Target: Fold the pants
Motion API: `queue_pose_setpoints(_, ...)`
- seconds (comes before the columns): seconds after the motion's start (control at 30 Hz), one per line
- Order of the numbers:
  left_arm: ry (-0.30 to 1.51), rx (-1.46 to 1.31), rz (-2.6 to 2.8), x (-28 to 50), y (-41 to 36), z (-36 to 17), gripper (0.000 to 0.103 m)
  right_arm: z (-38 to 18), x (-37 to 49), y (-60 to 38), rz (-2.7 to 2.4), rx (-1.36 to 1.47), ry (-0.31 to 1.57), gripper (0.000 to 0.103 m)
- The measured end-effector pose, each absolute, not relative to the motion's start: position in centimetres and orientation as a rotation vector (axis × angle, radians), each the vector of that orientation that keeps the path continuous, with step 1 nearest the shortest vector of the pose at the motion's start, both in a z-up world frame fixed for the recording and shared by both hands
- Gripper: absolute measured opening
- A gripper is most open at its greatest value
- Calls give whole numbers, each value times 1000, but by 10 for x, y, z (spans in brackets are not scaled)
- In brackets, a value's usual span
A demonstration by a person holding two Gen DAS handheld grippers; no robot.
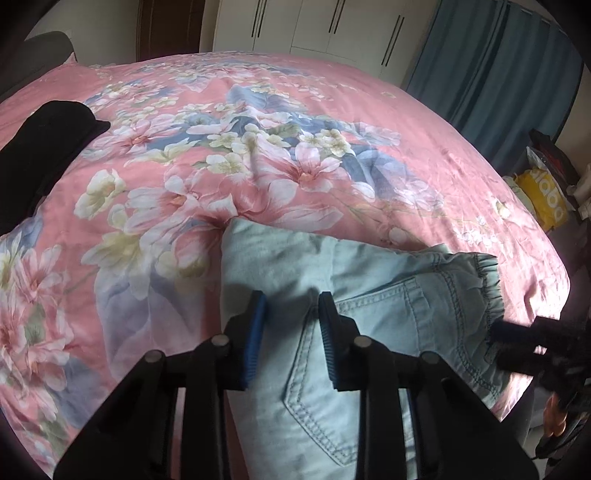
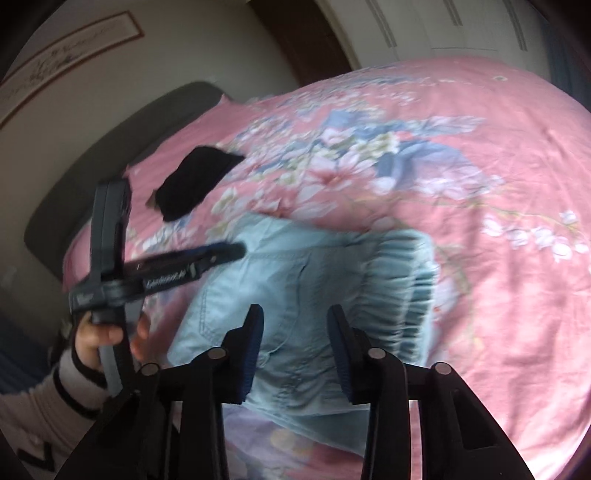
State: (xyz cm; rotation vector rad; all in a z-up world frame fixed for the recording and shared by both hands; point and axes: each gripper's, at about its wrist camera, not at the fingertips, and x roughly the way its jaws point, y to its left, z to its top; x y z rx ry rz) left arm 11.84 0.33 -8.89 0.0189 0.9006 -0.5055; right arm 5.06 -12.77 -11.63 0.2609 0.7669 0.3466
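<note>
Light blue denim pants (image 1: 354,295) lie folded into a compact bundle on the pink floral bedspread (image 1: 258,147), back pocket and gathered elastic waistband up. My left gripper (image 1: 291,299) is open just above the folded pants, holding nothing. My right gripper (image 2: 295,314) is open above the pants (image 2: 295,273) near the waistband, also empty. The left gripper (image 2: 236,251) shows in the right wrist view, held by a hand over the pants' left side. The right gripper's fingers (image 1: 517,332) show at the right edge of the left wrist view, by the waistband.
A black garment (image 1: 48,140) lies on the bed to the far left; it also shows in the right wrist view (image 2: 195,181). A dark headboard (image 2: 110,147) stands behind. White wardrobes (image 1: 314,29), blue curtains (image 1: 498,66) and a yellow bag (image 1: 546,199) stand past the bed's edge.
</note>
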Motion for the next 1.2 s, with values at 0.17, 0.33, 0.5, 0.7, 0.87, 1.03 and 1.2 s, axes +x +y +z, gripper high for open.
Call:
queue_pose_setpoints(0.17, 935, 45, -502, 125, -2, -103, 28, -138, 52, -108, 354, 175, 848, 33)
queue_pose_setpoints(0.33, 966, 38, -497, 130, -1, -112, 30, -149, 55, -110, 345, 201, 874, 33)
queue_pose_setpoints(0.5, 944, 42, -494, 113, 6, -100, 29, -128, 50, -118, 356, 228, 822, 33)
queue_pose_setpoints(0.7, 945, 0, -525, 71, 29, -100, 30, -119, 47, -133, 323, 243, 779, 33)
queue_pose_setpoints(0.87, 994, -35, -529, 61, 34, -123, 35, -146, 55, -129, 299, 219, 862, 33)
queue_pose_setpoints(1.03, 949, -190, -507, 72, 62, -102, 78, -126, 48, -159, 335, 378, 815, 65)
queue_pose_setpoints(1.2, 1007, -299, -538, 89, 75, -110, 77, -146, 48, -204, 244, 551, 846, 78)
